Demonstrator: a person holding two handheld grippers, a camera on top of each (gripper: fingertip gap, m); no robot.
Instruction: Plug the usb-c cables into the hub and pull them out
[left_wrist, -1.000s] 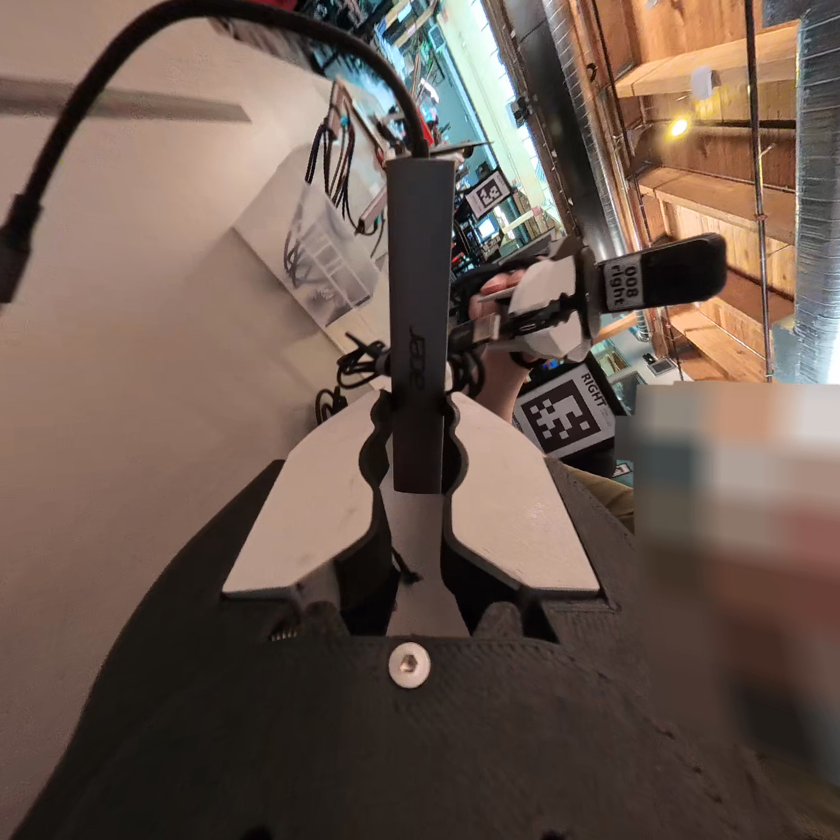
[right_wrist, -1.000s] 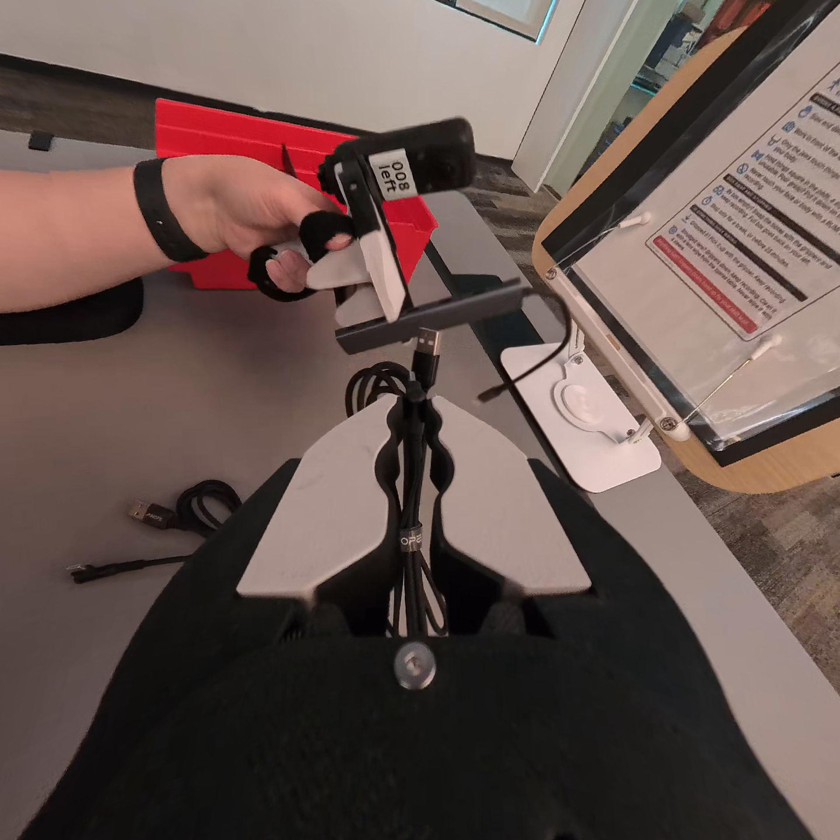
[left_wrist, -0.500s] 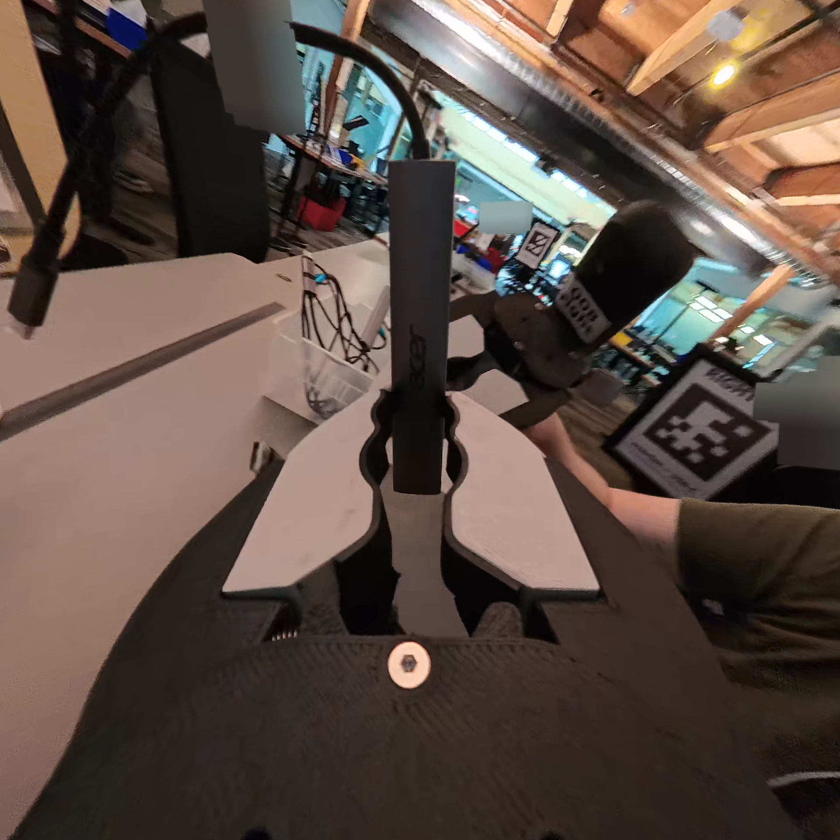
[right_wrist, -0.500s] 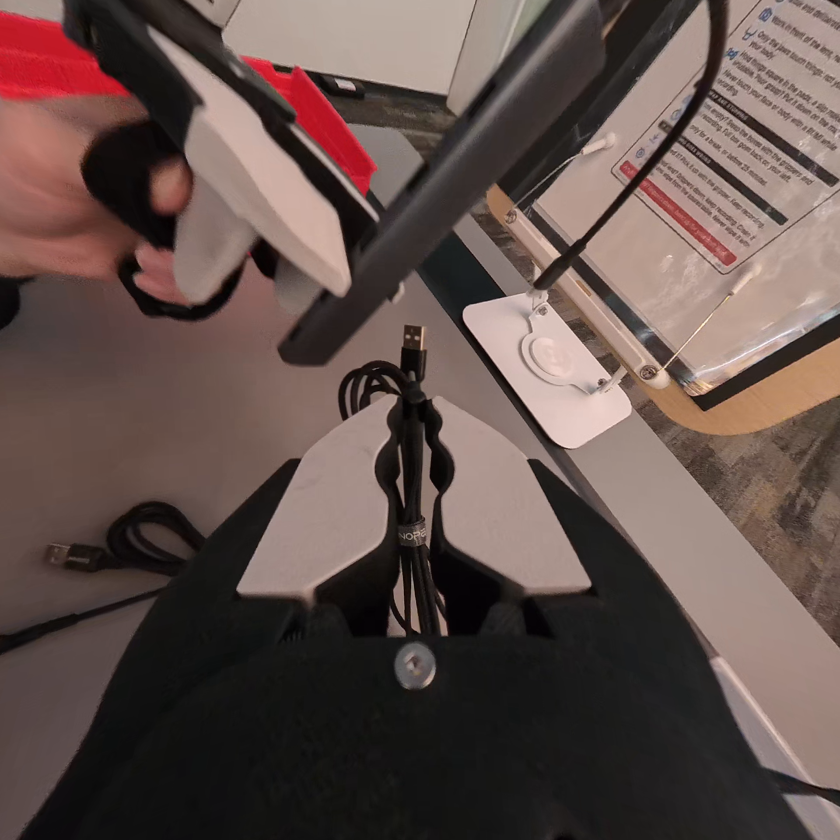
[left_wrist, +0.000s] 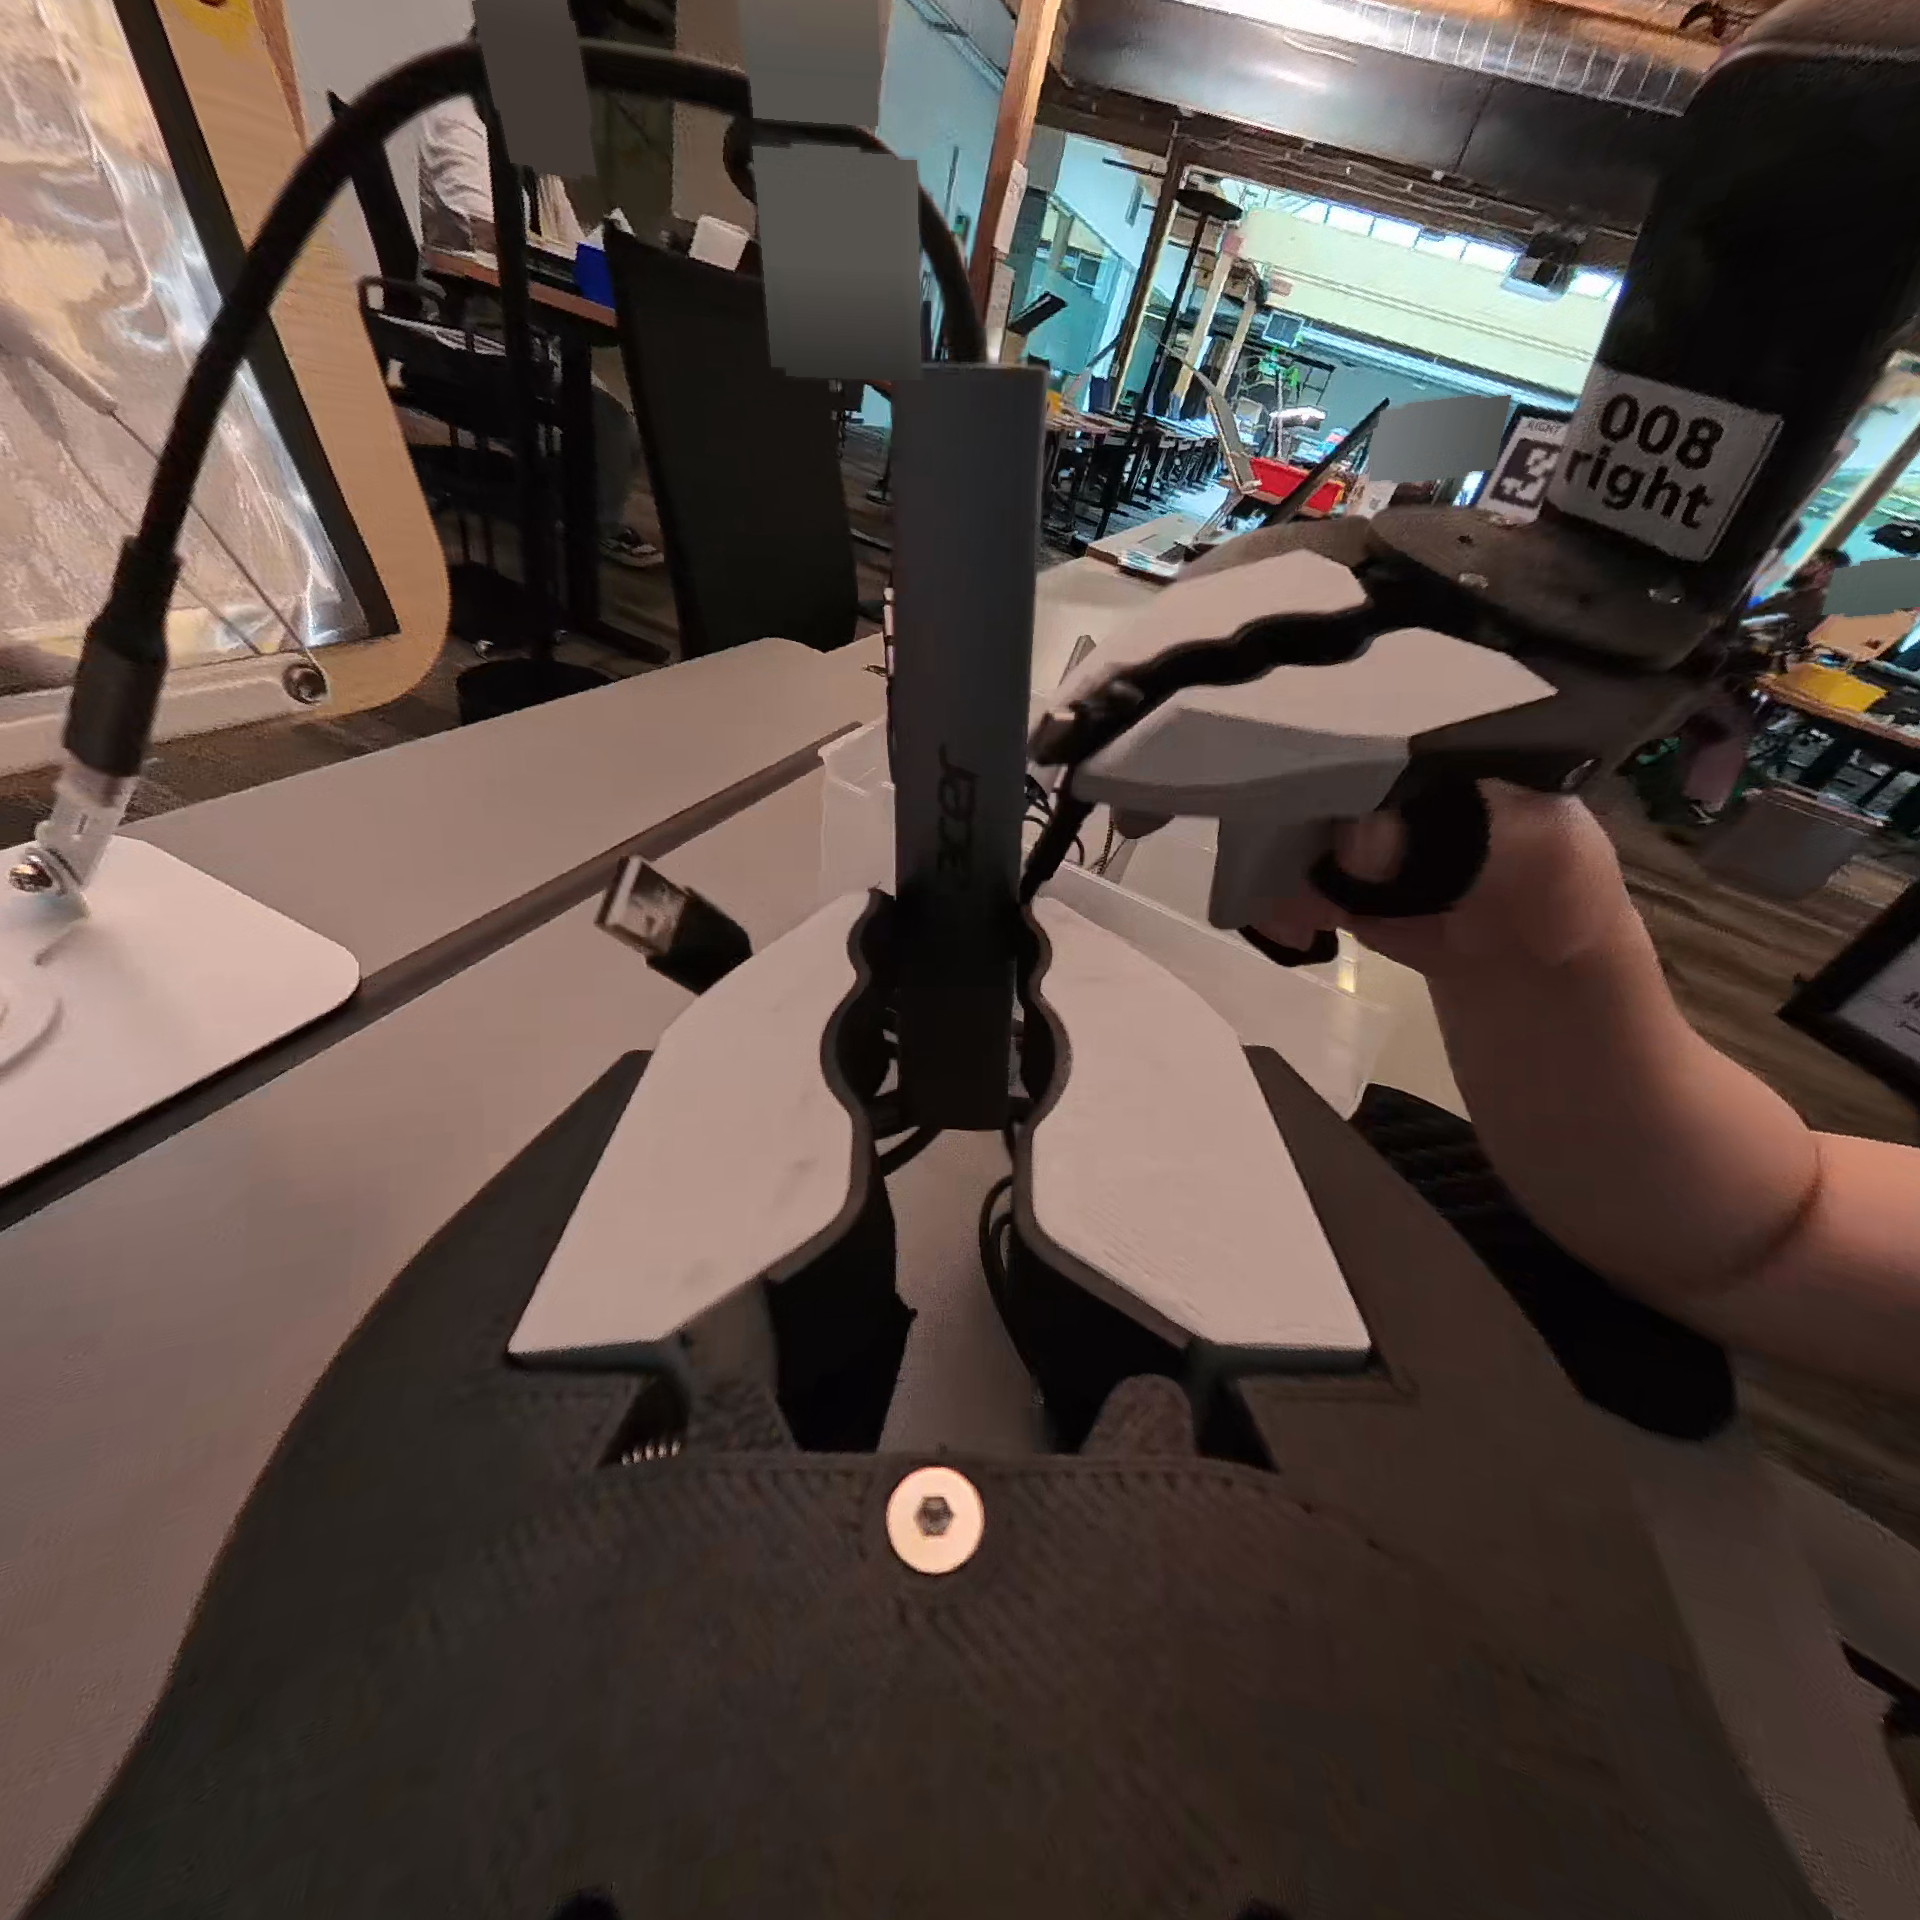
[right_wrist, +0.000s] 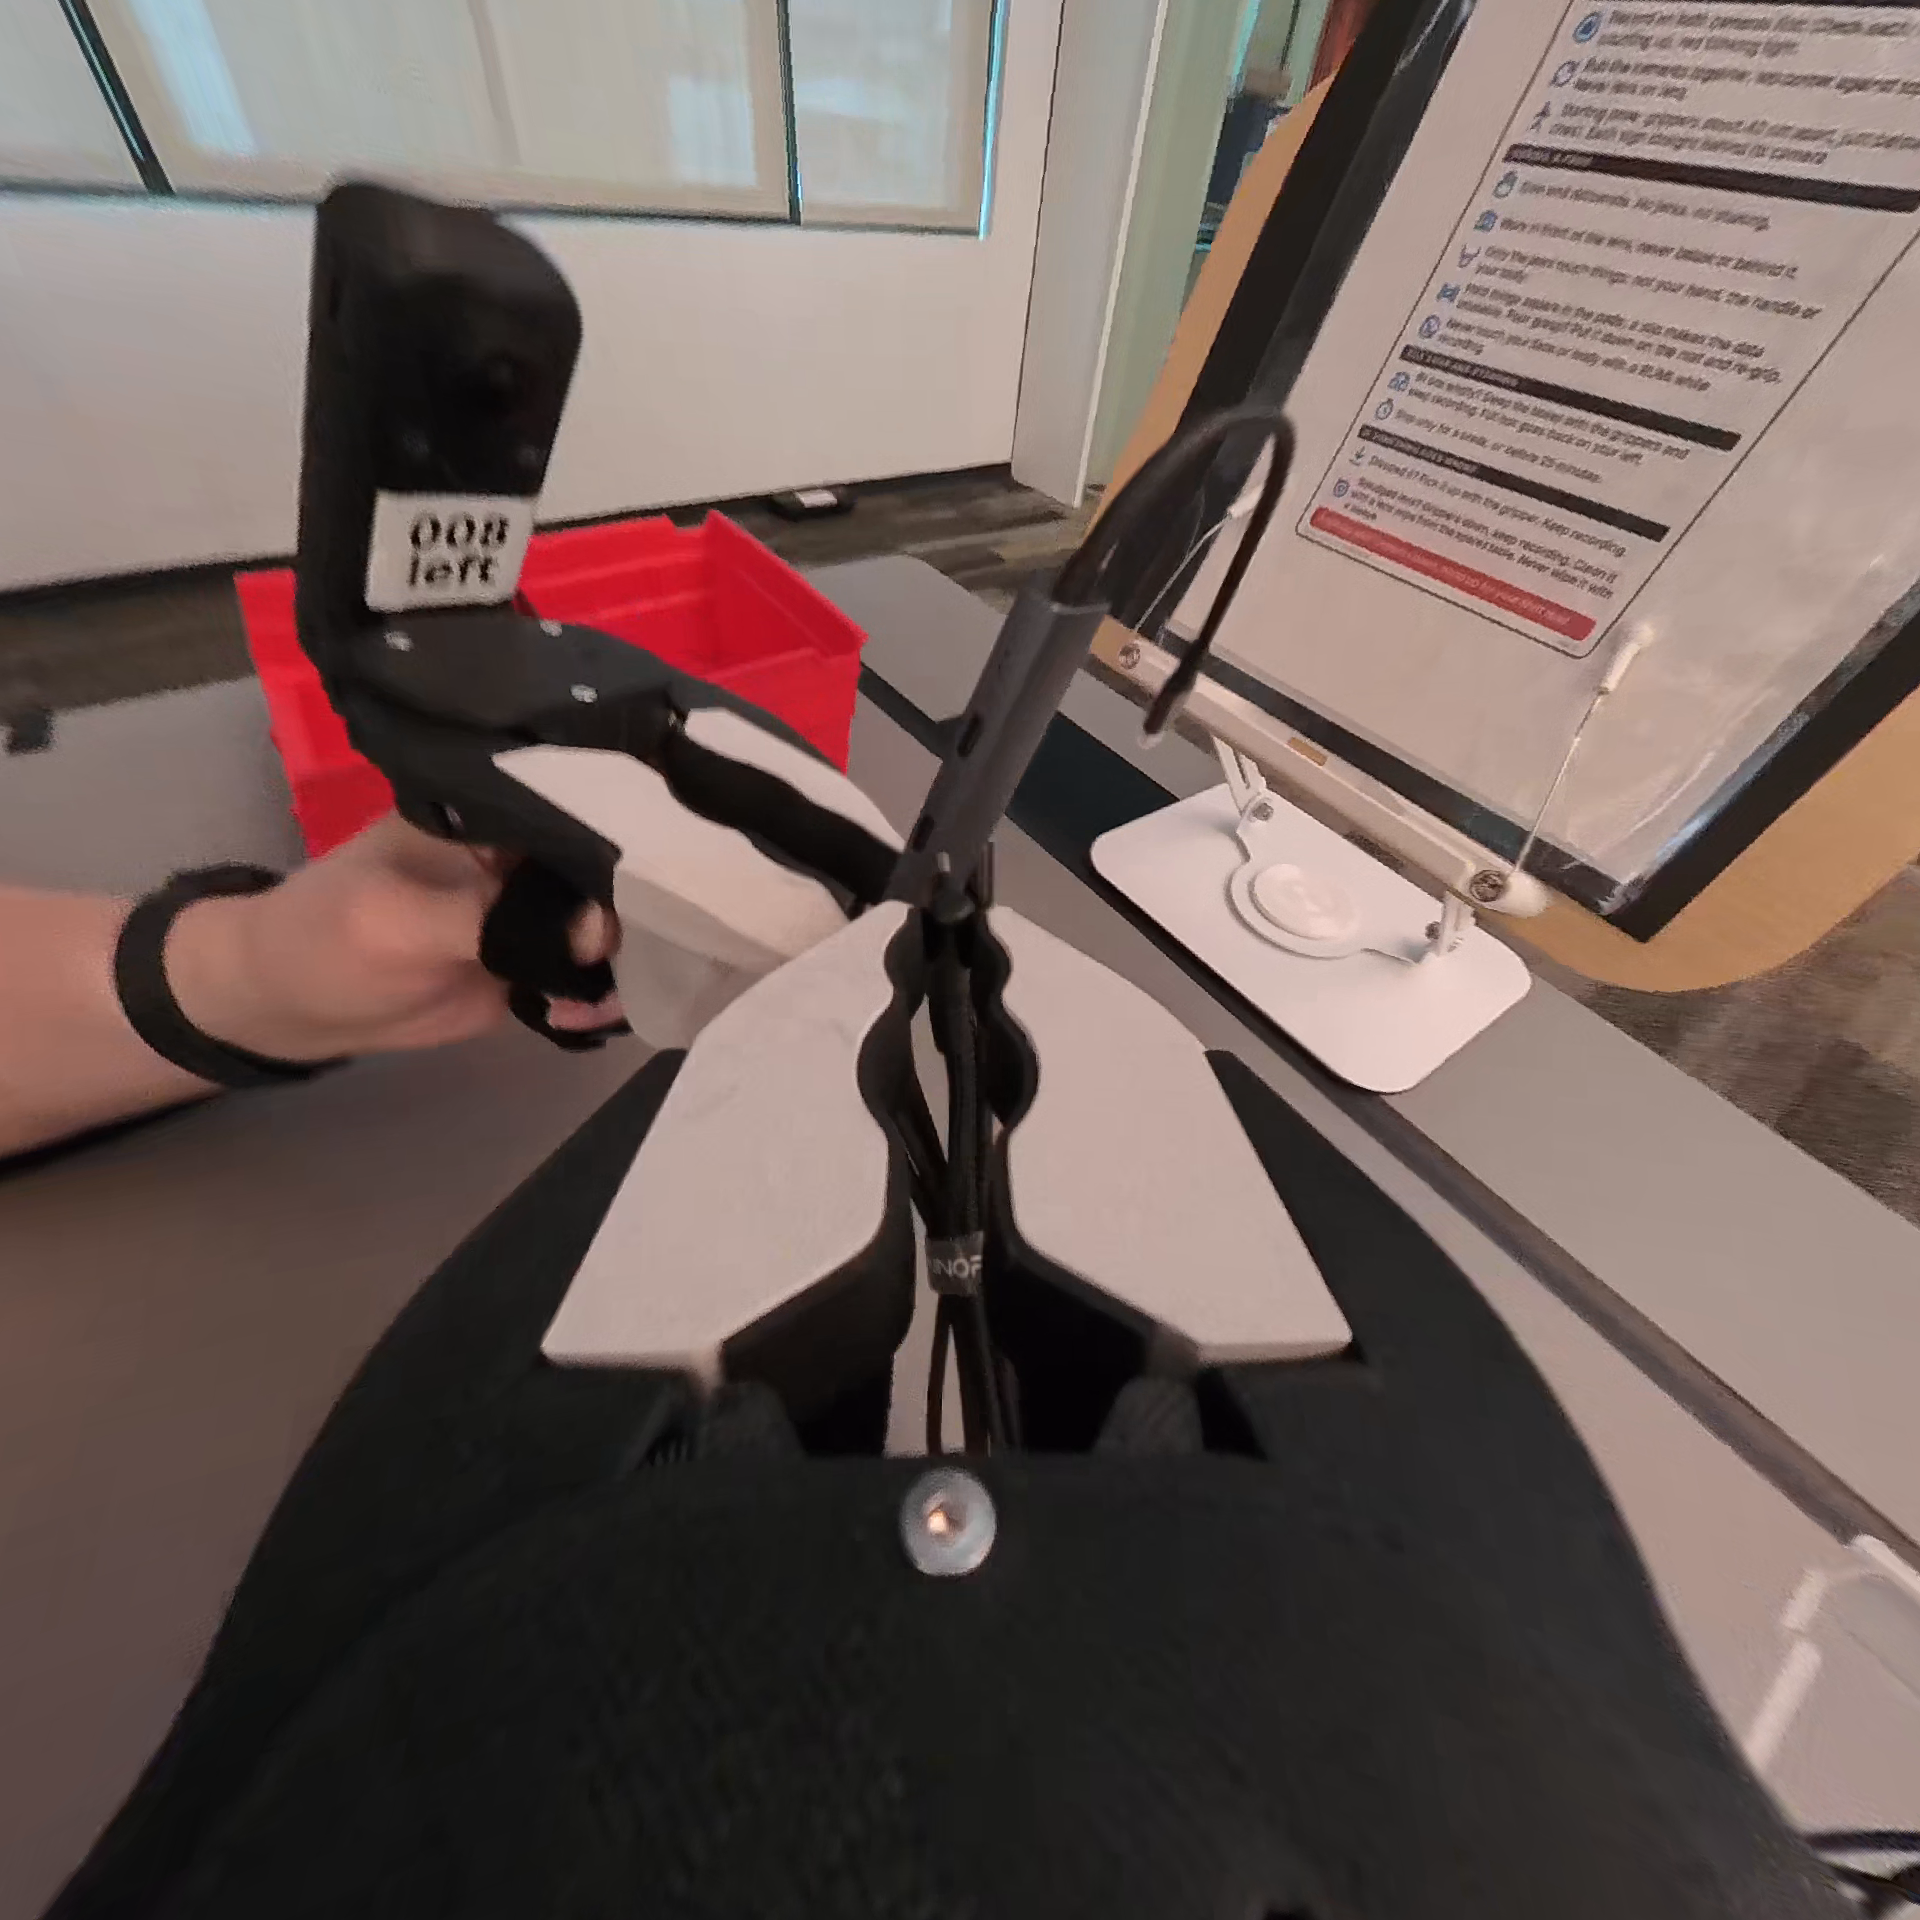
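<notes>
My left gripper (left_wrist: 951, 914) is shut on a slim grey hub (left_wrist: 966, 644) that stands up between its fingers. The hub's own black cable (left_wrist: 249, 343) arcs from its top over to the left and ends in a hanging plug. My right gripper (right_wrist: 948, 920) is shut on a bundled black cable (right_wrist: 961, 1091). The cable's plug tip (left_wrist: 1049, 732) sits at the hub's right side, and I cannot tell if it is in a port. In the right wrist view the hub (right_wrist: 1003, 717) leans up to the right from the left gripper (right_wrist: 868, 852). A loose USB plug (left_wrist: 665, 920) hangs left of the hub.
A white stand base (right_wrist: 1309, 935) carries a framed instruction sheet (right_wrist: 1558, 343) at the table's right edge. A red bin (right_wrist: 717, 623) stands behind the left hand. A clear plastic bin (left_wrist: 1278, 977) lies under the right gripper (left_wrist: 1075, 727). The grey table (left_wrist: 312, 1143) runs to the left. Only a small space, under 4 cm, lies between the two pairs of fingers.
The left gripper has turned the hub upright and moved it in front of the right gripper. The right gripper has brought its cable plug up against the hub's side.
</notes>
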